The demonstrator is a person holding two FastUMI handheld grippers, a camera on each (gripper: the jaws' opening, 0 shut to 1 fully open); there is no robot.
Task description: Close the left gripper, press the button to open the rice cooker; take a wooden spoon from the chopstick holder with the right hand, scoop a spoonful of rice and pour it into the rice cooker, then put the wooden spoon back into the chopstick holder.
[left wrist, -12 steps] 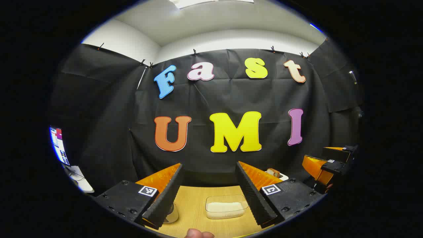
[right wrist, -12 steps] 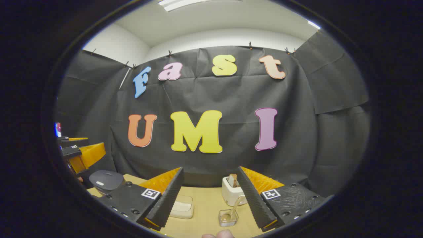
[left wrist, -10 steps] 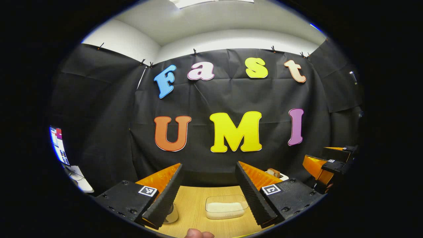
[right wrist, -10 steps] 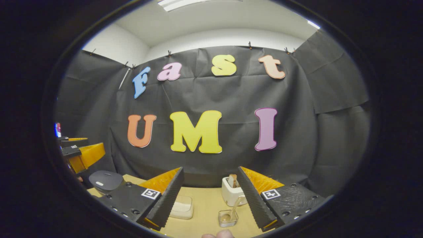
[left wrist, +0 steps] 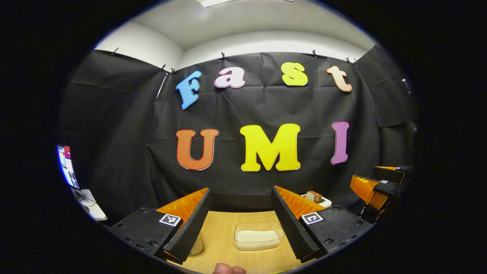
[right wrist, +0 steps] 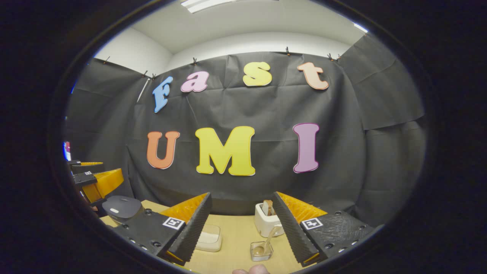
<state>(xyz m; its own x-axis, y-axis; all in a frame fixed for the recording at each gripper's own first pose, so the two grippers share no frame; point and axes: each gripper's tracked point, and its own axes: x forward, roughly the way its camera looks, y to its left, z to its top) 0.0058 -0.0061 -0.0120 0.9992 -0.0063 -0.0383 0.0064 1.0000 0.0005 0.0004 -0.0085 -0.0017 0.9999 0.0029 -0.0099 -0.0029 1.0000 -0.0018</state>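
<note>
Both claws, left [left wrist: 240,224] and right [right wrist: 241,228], gape empty above the pale wooden worktop [left wrist: 224,243]; left should pinch together before prodding the dark-lidded rice cooker [right wrist: 122,207] at nine o'clock.

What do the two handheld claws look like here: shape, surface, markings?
They match. The left claw has two wedge-shaped fingers with ribbed inner faces, tapering forward. Each is mounted on a black textured block with visible screws, carrying a small square black-and-white tag. The right claw has the same build and the same kind of tag.
</note>
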